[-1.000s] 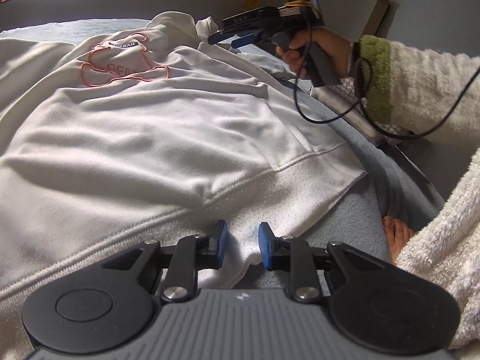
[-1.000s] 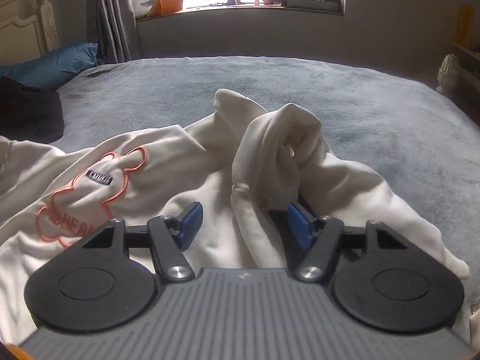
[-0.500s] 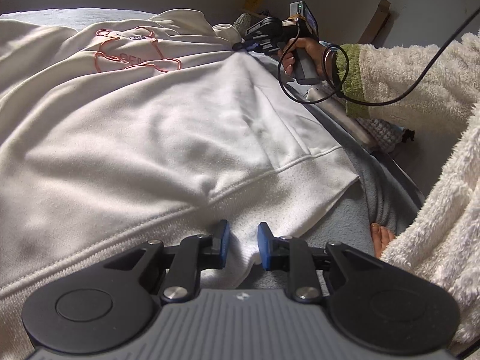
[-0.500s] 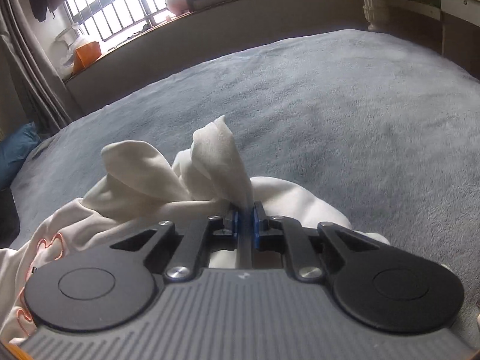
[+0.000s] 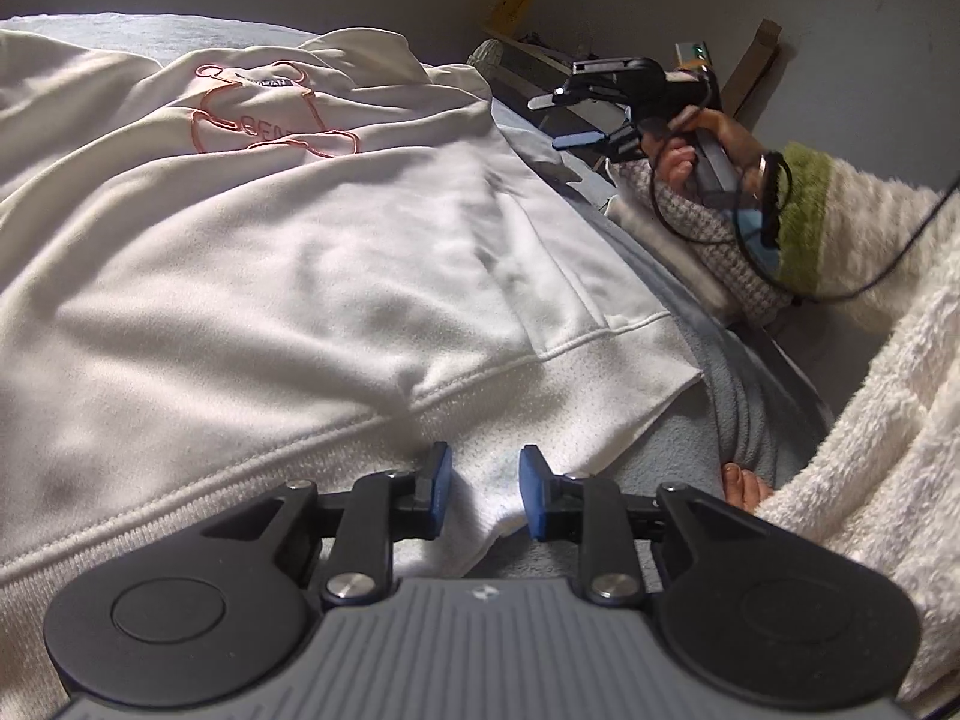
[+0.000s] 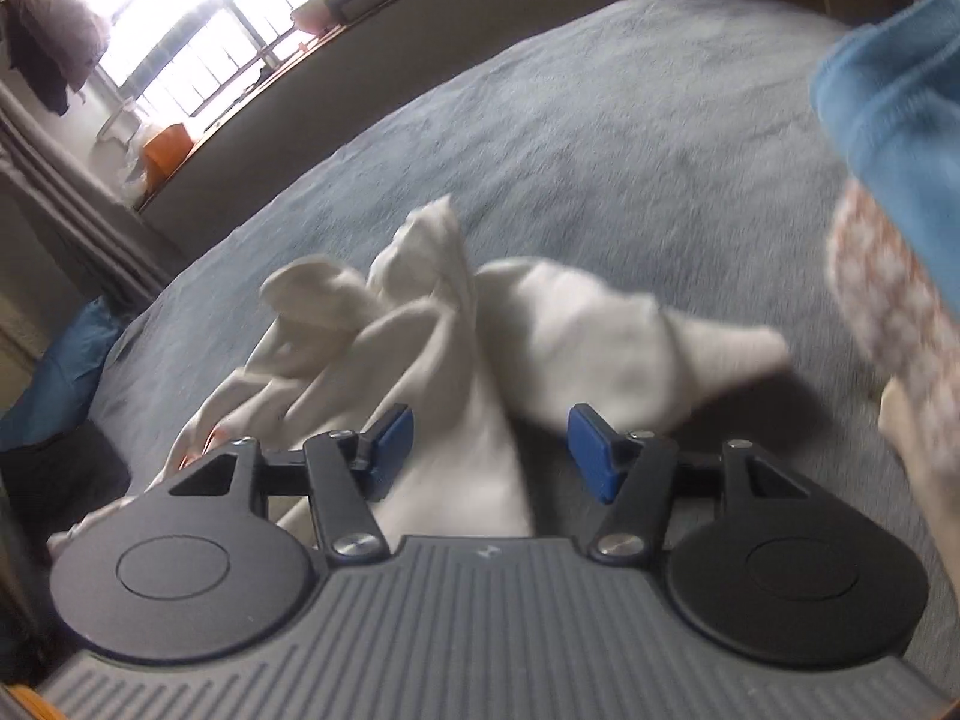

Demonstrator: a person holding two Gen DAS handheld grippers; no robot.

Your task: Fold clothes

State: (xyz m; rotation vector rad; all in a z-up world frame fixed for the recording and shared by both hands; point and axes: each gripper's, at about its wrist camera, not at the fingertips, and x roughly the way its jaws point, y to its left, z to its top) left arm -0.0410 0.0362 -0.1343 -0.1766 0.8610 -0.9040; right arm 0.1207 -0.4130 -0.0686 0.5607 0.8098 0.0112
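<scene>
Left wrist view: a bed (image 5: 678, 462) with a grey blanket fills the scene, and on it a white hoodie (image 5: 300, 276) lies spread flat, reaching from 9 o'clock to about 4 o'clock. Its ribbed hem (image 5: 540, 420) runs across the lower middle, and an orange outline print (image 5: 273, 117) sits on the chest at 11 o'clock. At 4 o'clock a cream fleece robe (image 5: 870, 420) covers the person's arm and body, with a green cuff (image 5: 804, 210) at 2 o'clock. The left hand-held gripper (image 5: 480, 489) is at 6 o'clock; its blue pads stand apart, one on each side of the hem corner, not pressing it. The right hand-held gripper (image 5: 576, 120) is at 1 o'clock, off the hoodie's upper right edge, with its fingers apart and nothing between them.

In the right wrist view, which is blurred, the grey bed (image 6: 600, 120) stretches toward a bright window (image 6: 198, 18) at 11 o'clock. The bunched white sleeve (image 6: 432, 312) of the hoodie rises in the middle. The right hand-held gripper (image 6: 492, 450) has its jaws wide apart, with loose cloth lying between them. A blue pillow (image 6: 54, 384) lies at 9 o'clock.
</scene>
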